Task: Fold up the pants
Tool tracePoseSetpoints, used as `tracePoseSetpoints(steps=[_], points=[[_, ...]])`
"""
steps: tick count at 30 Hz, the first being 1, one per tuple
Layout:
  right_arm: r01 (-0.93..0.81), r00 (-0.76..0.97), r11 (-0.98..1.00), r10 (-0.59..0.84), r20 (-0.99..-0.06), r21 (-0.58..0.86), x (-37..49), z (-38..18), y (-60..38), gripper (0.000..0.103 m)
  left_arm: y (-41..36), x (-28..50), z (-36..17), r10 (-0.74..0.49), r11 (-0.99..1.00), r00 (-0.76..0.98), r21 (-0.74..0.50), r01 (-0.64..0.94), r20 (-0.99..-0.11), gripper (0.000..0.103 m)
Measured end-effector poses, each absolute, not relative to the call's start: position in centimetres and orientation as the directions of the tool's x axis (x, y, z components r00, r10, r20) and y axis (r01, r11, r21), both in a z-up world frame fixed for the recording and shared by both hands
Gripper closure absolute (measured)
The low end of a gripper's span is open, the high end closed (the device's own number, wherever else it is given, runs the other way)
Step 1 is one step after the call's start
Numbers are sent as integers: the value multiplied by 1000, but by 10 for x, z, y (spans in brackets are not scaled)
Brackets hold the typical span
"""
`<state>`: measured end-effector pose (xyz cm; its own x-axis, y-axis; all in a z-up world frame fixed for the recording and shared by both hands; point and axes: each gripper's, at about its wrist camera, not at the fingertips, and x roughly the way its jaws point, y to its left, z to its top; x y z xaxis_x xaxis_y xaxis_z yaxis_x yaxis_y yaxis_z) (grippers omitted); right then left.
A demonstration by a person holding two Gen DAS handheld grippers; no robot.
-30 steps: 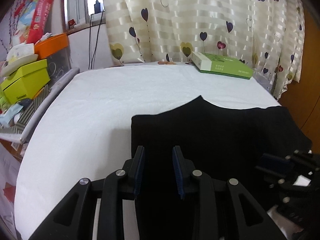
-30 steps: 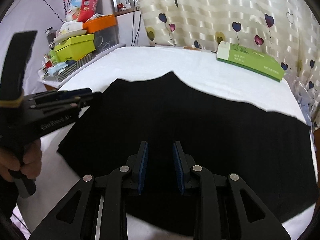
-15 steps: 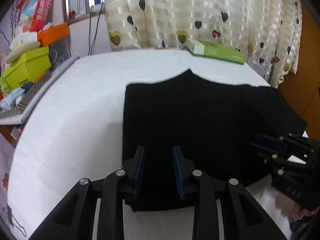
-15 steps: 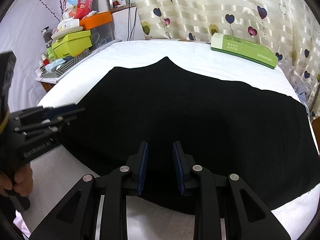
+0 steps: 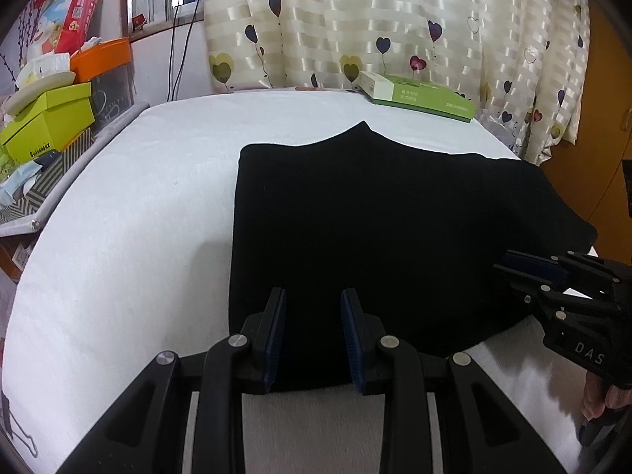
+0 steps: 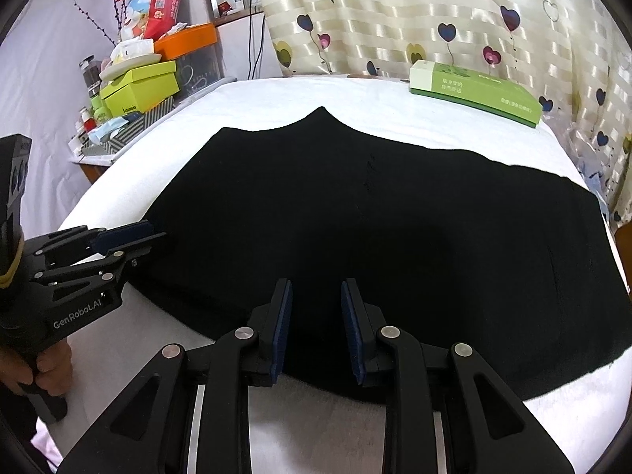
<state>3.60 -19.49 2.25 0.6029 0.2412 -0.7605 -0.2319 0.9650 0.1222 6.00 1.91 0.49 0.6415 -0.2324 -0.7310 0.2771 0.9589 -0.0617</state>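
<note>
White-covered counter [image 5: 130,213] before a heart-print curtain [image 5: 355,27]: left of the pants, stacked lime-green boxes [image 5: 47,122] and an orange bin [image 5: 100,59]; the black pants [image 6: 375,229] lie flat at the counter's middle. Beyond the pants, at the far right, a green carton [image 6: 474,93]. Left gripper [image 5: 312,335] at the pants' near left edge and right gripper [image 6: 316,328] at their near middle, both with fingers apart, holding nothing.
</note>
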Motion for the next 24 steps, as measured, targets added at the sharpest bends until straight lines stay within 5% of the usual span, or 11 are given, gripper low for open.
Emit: tracePoseSetpoints(steps=[11, 15, 24], points=[[-165, 643, 973, 232, -729, 164, -9, 34, -237, 71, 24, 38, 8, -256, 953, 648, -76, 292, -717, 72], [-102, 668, 973, 220, -711, 205, -24, 39, -264, 55, 22, 28, 8, -265, 948, 644, -71, 311, -718, 72], [47, 698, 956, 175, -695, 288, -40, 39, -314, 54, 12, 12, 17, -307, 936, 651, -94, 340, -694, 72]])
